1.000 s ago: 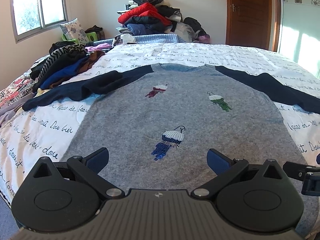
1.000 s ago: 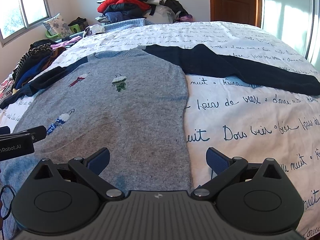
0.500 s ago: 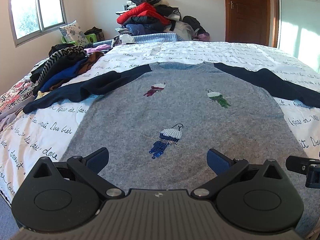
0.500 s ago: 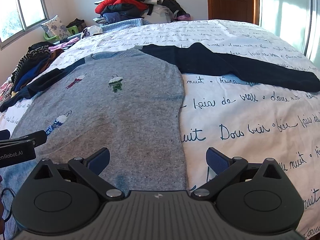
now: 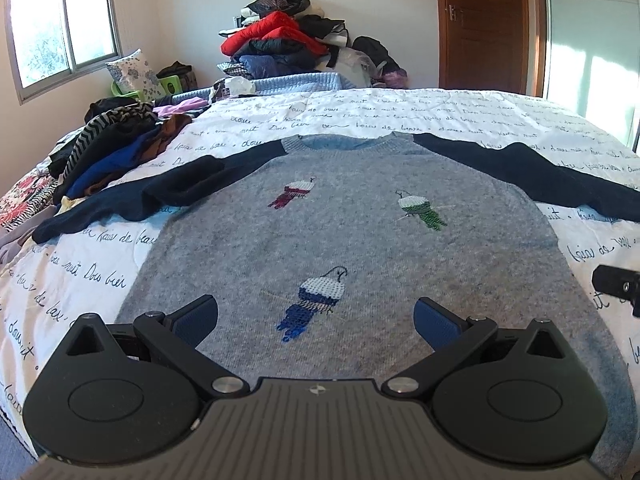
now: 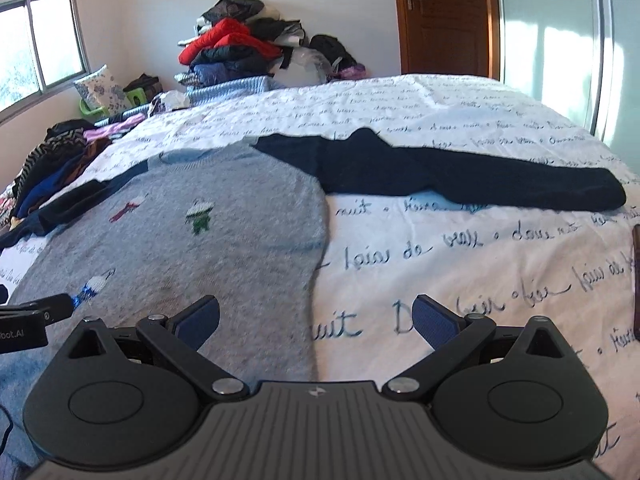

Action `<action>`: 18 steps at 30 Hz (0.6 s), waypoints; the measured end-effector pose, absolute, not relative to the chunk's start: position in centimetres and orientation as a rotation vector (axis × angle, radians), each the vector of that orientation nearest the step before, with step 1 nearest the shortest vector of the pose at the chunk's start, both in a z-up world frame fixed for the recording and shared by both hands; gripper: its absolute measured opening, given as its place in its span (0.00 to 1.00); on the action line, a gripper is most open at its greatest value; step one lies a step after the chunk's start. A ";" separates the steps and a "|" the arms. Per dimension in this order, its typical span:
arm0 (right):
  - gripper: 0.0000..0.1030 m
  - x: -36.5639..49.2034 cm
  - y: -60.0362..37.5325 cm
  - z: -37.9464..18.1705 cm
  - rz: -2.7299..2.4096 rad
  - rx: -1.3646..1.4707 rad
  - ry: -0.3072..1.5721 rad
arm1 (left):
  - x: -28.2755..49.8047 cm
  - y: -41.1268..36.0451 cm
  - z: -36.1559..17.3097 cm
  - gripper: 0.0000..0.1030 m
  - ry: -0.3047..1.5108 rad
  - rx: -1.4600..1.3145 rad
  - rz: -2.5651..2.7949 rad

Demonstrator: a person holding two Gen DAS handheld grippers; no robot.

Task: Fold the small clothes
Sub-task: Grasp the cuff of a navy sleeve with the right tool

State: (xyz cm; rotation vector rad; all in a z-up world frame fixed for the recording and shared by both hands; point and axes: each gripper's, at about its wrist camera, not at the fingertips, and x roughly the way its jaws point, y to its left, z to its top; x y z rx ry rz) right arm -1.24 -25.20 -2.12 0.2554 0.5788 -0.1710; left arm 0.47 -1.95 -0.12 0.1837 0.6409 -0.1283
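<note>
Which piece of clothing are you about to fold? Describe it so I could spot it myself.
Look at the big bed with the white cover printed in handwriting. Spread flat on its near half lies a grey knitted sweater with dark navy sleeves stretched out to both sides. Unlike the heaped clothes at the bed's left edge, it lies alone and carries three small stitched bird figures.

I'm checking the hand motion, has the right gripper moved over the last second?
Yes. The right gripper has swung right: the sweater's side edge now sits centred between its open fingers, with more bedspread in view.
</note>
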 end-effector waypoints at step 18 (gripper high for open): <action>1.00 3.6 -43.5 -5.7 -0.553 0.598 0.541 | 3.4 -5.4 -1.5 1.00 0.684 0.235 -0.178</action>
